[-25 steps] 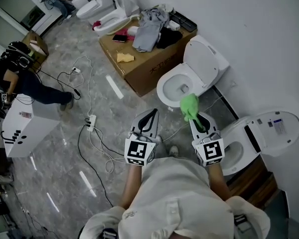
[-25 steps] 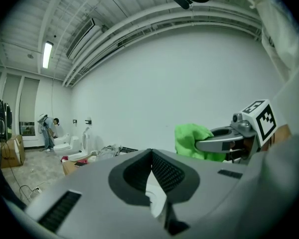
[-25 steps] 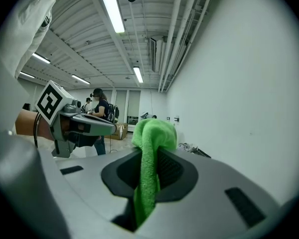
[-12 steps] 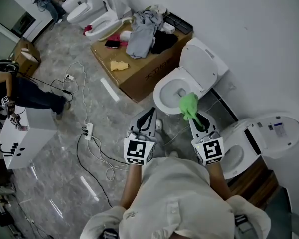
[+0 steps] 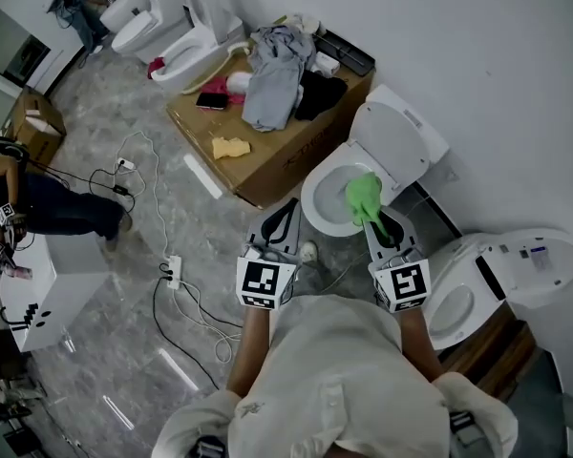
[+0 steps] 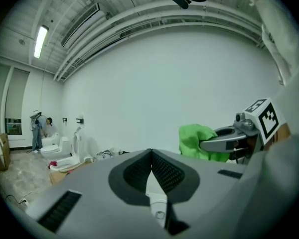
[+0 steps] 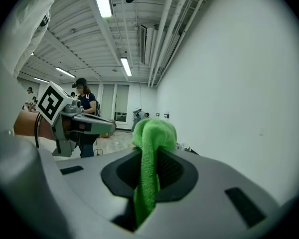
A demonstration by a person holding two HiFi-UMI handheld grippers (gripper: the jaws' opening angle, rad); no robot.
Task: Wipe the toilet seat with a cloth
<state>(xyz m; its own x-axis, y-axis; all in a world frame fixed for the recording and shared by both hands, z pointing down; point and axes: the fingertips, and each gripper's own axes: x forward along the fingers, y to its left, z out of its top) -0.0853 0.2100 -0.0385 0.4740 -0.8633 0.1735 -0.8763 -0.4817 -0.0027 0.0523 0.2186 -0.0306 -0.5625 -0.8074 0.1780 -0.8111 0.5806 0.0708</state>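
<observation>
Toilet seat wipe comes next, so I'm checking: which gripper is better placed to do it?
Right. The right gripper is shut on the green cloth, held at the near rim of the toilet seat. The left gripper is shut and empty, off to the side.

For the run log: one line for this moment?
right gripper: shut on green cloth | left gripper: shut, empty | toilet lid: open

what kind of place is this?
Likely a test hall, not a home bathroom: toilets stand in a row along the wall, with a cardboard box and loose cables on the floor.
</observation>
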